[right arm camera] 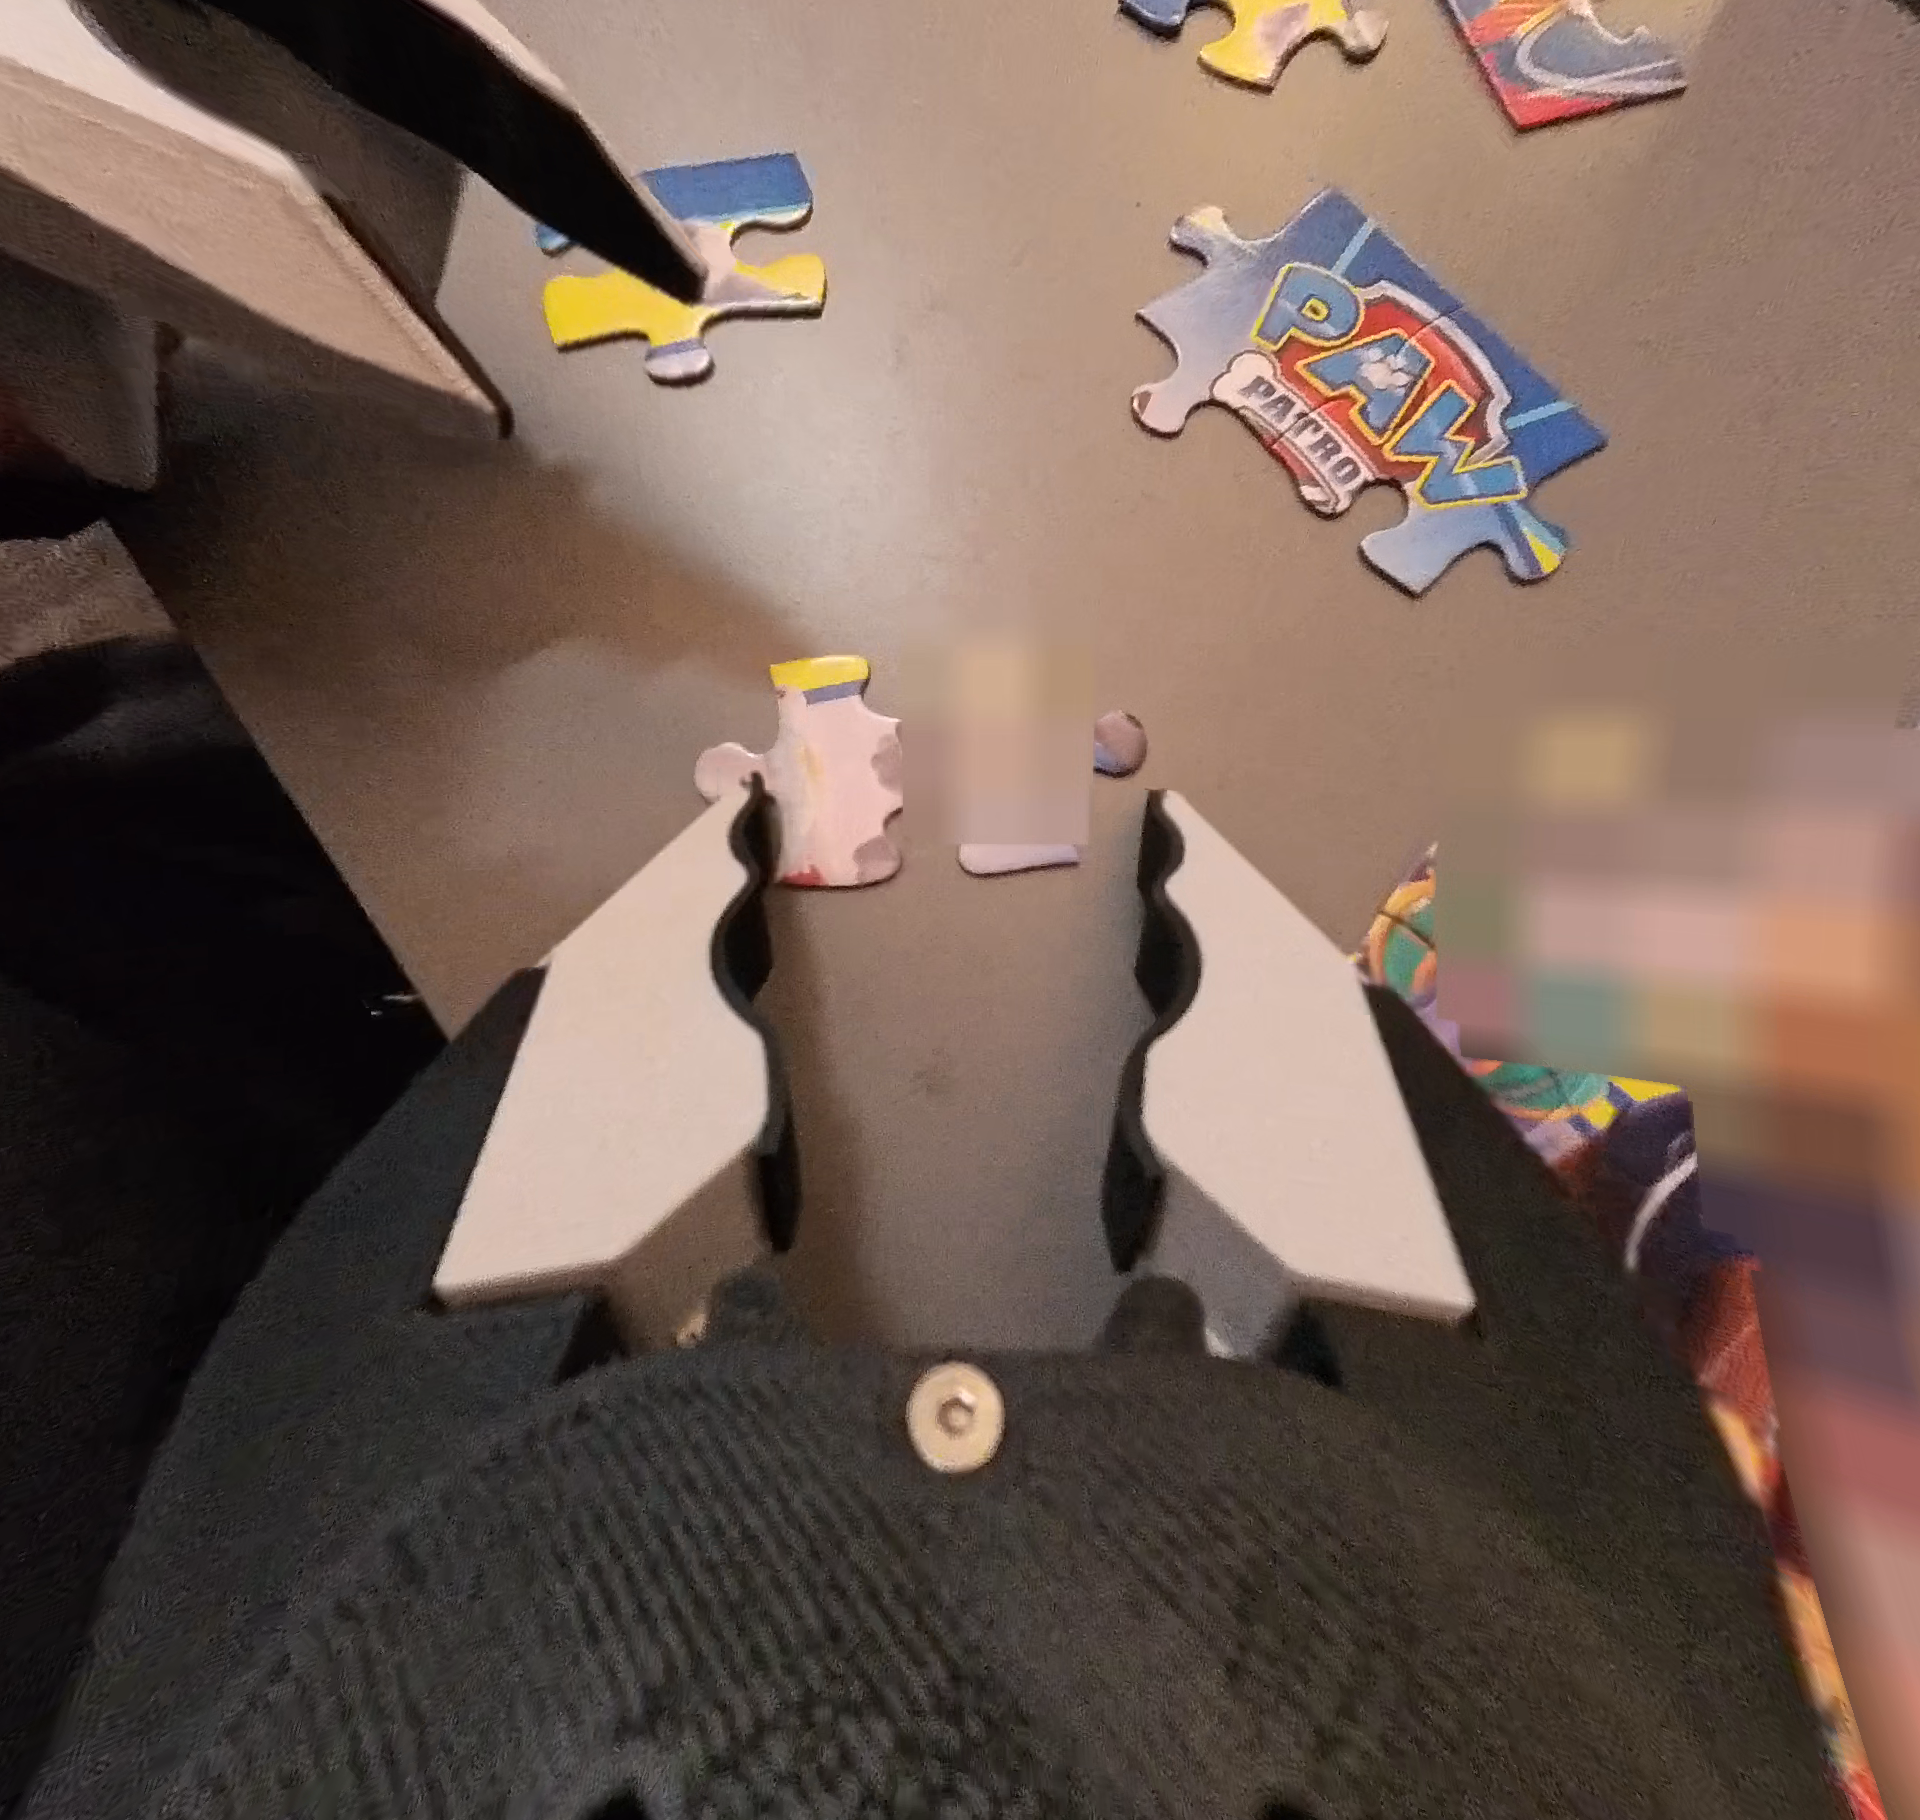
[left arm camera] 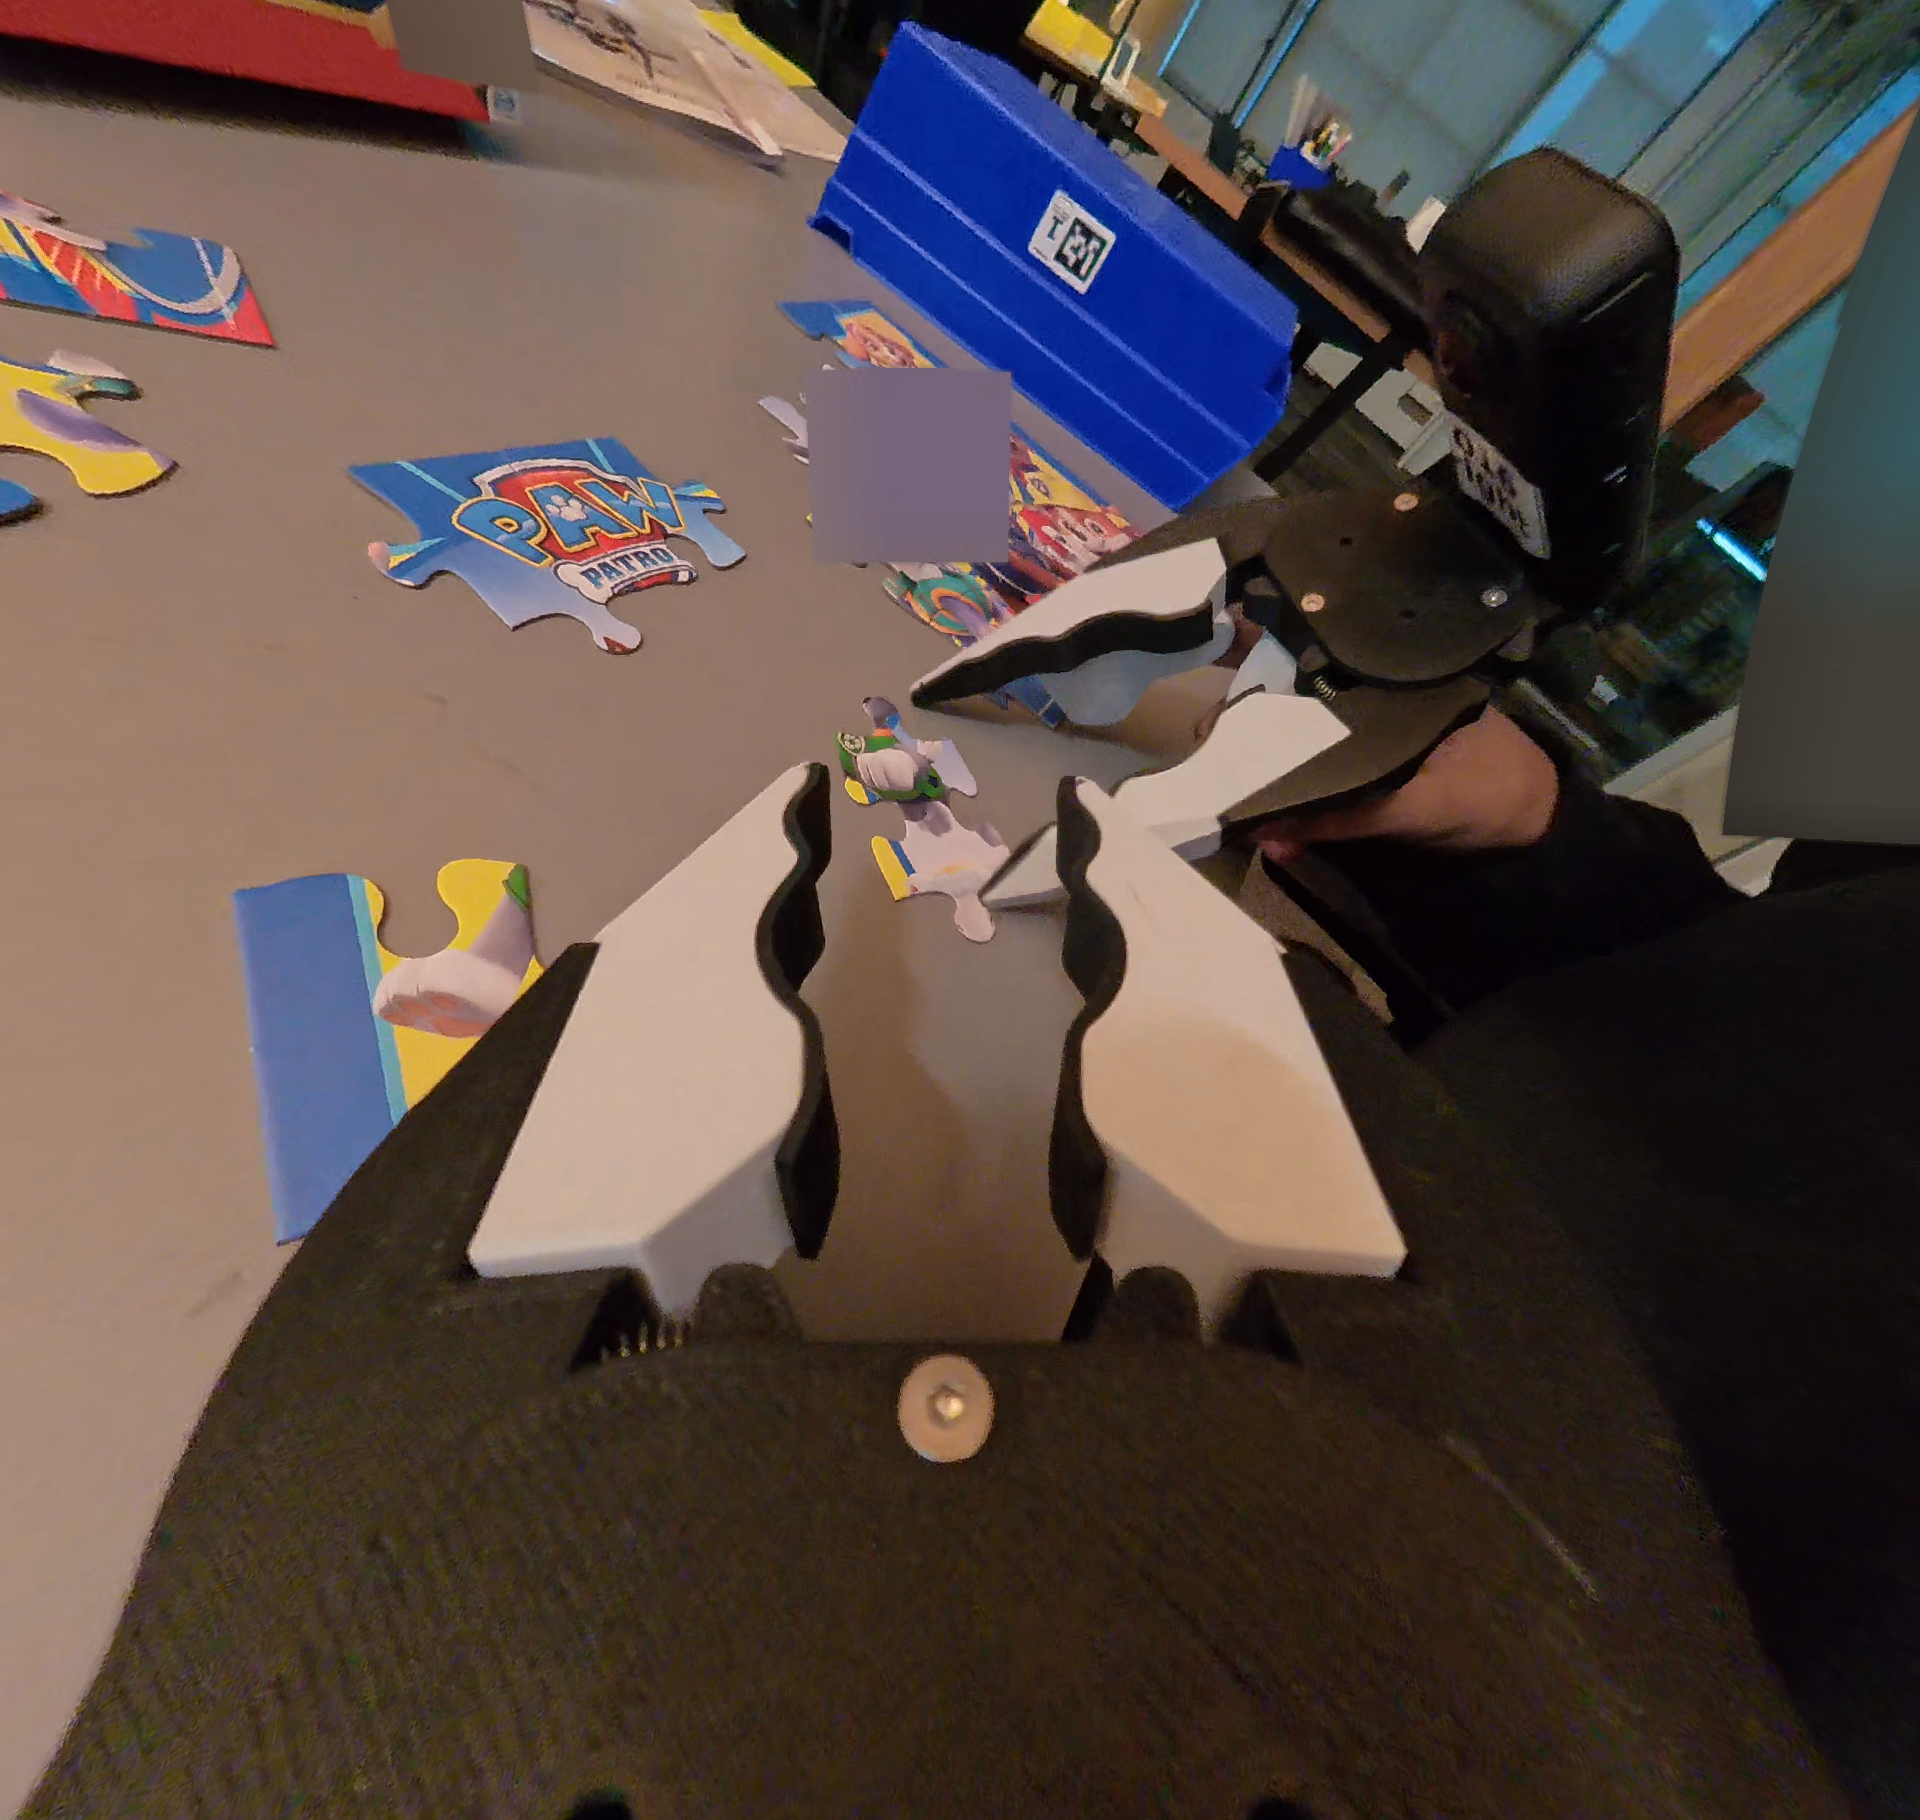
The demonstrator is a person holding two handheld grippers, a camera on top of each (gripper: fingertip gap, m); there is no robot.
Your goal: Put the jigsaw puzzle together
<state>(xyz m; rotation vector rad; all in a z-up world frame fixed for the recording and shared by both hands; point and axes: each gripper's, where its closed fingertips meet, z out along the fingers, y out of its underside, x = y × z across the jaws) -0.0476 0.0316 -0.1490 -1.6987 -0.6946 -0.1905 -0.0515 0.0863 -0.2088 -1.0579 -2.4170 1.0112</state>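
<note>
A small puzzle piece (left arm camera: 920, 814), white and grey with green and yellow, lies flat on the grey table (left arm camera: 260, 731). My left gripper (left arm camera: 945, 794) is open and empty, its tips just short of the piece. My right gripper (left arm camera: 954, 796) comes in from the right, open, with one fingertip on each side of the piece and not pressing on it. In the right wrist view the piece (right arm camera: 831, 783) lies between the tips of my right gripper (right arm camera: 954, 804), close to the left pad and partly under a mosaic patch. The left gripper (right arm camera: 592, 352) shows at the upper left.
A logo piece (left arm camera: 551, 534) (right arm camera: 1371, 388) and a blue-and-yellow piece (left arm camera: 353, 1022) (right arm camera: 707, 264) lie nearby. A joined cluster (left arm camera: 1049, 523) lies before a blue bin (left arm camera: 1060, 264). More pieces (left arm camera: 135, 274) lie at the left. A red box (left arm camera: 208, 14) stands behind. Tip to tip, the grippers are about 9 cm apart.
</note>
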